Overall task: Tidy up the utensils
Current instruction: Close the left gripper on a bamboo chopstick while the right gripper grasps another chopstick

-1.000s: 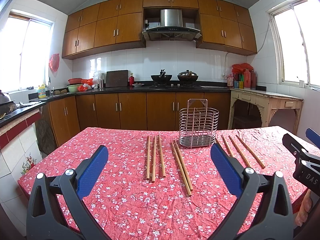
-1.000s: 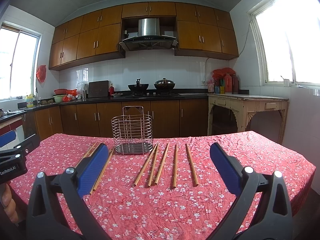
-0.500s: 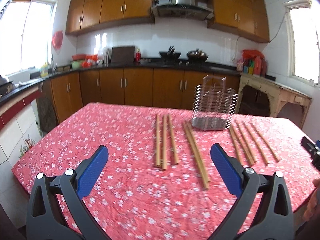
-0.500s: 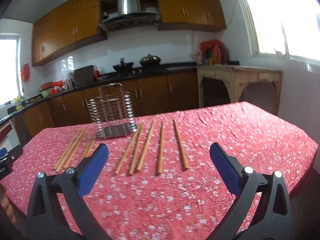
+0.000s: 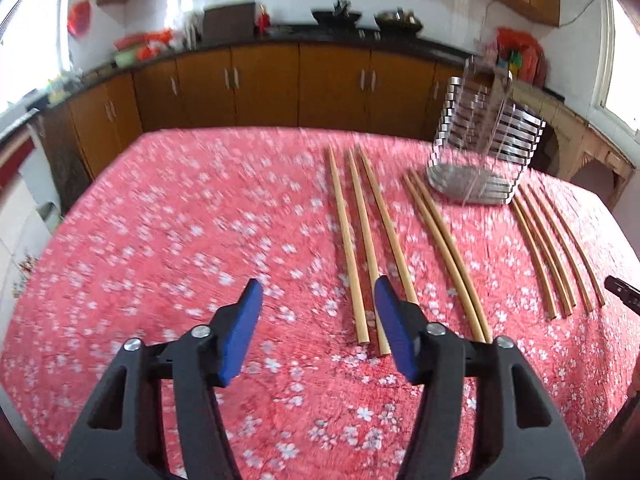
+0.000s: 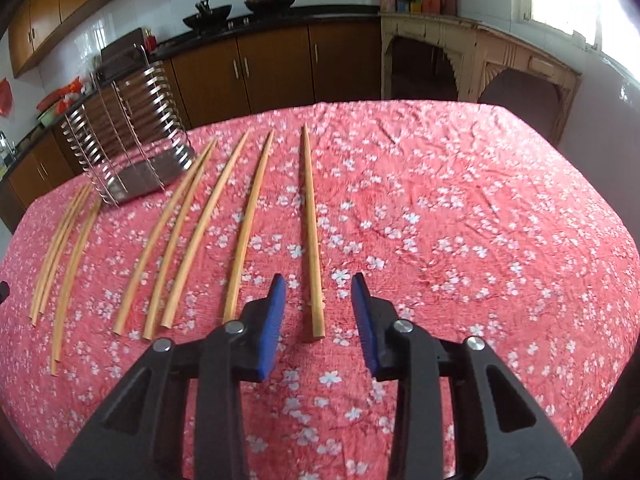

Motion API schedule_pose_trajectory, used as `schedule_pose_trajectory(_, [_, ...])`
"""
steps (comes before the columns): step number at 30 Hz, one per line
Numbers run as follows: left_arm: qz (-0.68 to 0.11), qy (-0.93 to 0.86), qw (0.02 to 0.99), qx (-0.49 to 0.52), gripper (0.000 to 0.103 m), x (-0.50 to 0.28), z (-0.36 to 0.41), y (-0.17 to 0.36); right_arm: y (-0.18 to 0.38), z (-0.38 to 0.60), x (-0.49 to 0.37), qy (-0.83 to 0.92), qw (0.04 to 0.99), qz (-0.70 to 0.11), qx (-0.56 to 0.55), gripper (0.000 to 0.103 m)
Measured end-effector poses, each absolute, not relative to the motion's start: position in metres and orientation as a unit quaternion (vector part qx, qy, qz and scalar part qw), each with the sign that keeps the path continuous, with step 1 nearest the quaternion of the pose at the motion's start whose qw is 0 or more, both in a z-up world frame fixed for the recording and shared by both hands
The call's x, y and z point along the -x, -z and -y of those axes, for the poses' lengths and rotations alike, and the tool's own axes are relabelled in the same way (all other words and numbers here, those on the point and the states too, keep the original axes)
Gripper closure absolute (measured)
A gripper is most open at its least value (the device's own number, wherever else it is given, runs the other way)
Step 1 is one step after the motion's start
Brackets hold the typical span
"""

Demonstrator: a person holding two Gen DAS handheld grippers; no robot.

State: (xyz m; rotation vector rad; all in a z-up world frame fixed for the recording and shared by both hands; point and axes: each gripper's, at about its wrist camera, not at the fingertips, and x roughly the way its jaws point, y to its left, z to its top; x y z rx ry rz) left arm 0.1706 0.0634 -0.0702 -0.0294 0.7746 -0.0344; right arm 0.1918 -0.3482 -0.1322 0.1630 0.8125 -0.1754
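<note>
Several wooden chopsticks lie in rows on a red flowered tablecloth [image 5: 180, 240]. A wire utensil basket [image 5: 480, 148] stands upright at the far side; it also shows in the right wrist view [image 6: 132, 148]. My left gripper [image 5: 318, 320] is open and empty, low over the cloth, its right pad beside the near ends of the leftmost three chopsticks [image 5: 370, 260]. My right gripper [image 6: 318, 308] is open and empty, its jaws straddling the near end of the rightmost chopstick [image 6: 311, 240].
The table's near edge [image 6: 592, 420] curves close below both grippers. Brown kitchen cabinets [image 5: 280, 84] and a pale side table [image 6: 480, 56] stand behind the table. The tip of the right gripper shows at the left wrist view's right edge [image 5: 624, 294].
Both grippers have tilted down and moved closer to the chopsticks. Both pairs of jaws have narrowed from wide open to partly open.
</note>
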Motion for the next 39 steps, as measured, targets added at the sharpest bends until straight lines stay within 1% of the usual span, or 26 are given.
schedule_pose_trajectory(3, [-0.395,0.017,0.919,-0.007,0.055,-0.180,-0.055,0.079,0.142,0.346,-0.200,0.087,0.906,-0.408,-0.073,0.072])
schedule_pose_trajectory(5, [-0.406,0.019,0.914,-0.013,0.062,-0.185,-0.051,0.084,0.148,0.344,-0.202,0.086,0.903,-0.414,-0.073,0.076])
schedule_pose_trajectory(7, [-0.417,0.025,0.909,-0.014,0.066,-0.189,-0.049,0.089,0.151,0.343,-0.206,0.085,0.900,-0.420,-0.076,0.077])
schedule_pose_trajectory(10, [-0.423,0.029,0.906,-0.022,0.067,-0.194,-0.045,0.094,0.154,0.341,-0.208,0.086,0.901,-0.418,-0.072,0.077])
schedule_pose_trajectory(12, [-0.426,0.027,0.904,-0.026,0.071,-0.197,-0.043,0.096,0.153,0.340,-0.210,0.086,0.901,-0.419,-0.071,0.077])
schedule_pose_trajectory(13, [-0.430,0.028,0.902,-0.028,0.074,-0.198,-0.042,0.098,0.152,0.339,-0.209,0.086,0.901,-0.420,-0.069,0.077])
schedule_pose_trajectory(14, [-0.432,0.027,0.901,-0.031,0.078,-0.201,-0.042,0.100,0.152,0.339,-0.209,0.086,0.901,-0.419,-0.067,0.079])
schedule_pose_trajectory(15, [-0.433,0.024,0.900,-0.034,0.080,-0.202,-0.041,0.101,0.153,0.338,-0.211,0.087,0.901,-0.419,-0.065,0.082])
schedule_pose_trajectory(16, [-0.431,0.019,0.901,-0.039,0.084,-0.203,-0.040,0.101,0.153,0.338,-0.211,0.089,0.902,-0.418,-0.062,0.089])
schedule_pose_trajectory(17, [-0.431,0.017,0.901,-0.040,0.090,-0.205,-0.041,0.100,0.154,0.338,-0.213,0.089,0.902,-0.417,-0.063,0.095])
schedule_pose_trajectory(19, [-0.434,0.006,0.900,-0.032,0.095,-0.208,-0.048,0.099,0.153,0.344,-0.211,0.090,0.902,-0.416,-0.077,0.095])
schedule_pose_trajectory(24, [-0.434,-0.010,0.901,-0.012,0.095,-0.209,-0.068,0.097,0.153,0.356,-0.211,0.100,0.900,-0.412,-0.099,0.095])
schedule_pose_trajectory(34, [-0.430,-0.002,0.903,-0.021,0.093,-0.204,-0.065,0.097,0.155,0.354,-0.210,0.100,0.901,-0.411,-0.096,0.095])
schedule_pose_trajectory(39, [-0.430,-0.003,0.903,-0.019,0.093,-0.202,-0.064,0.096,0.156,0.355,-0.204,0.099,0.902,-0.409,-0.101,0.095])
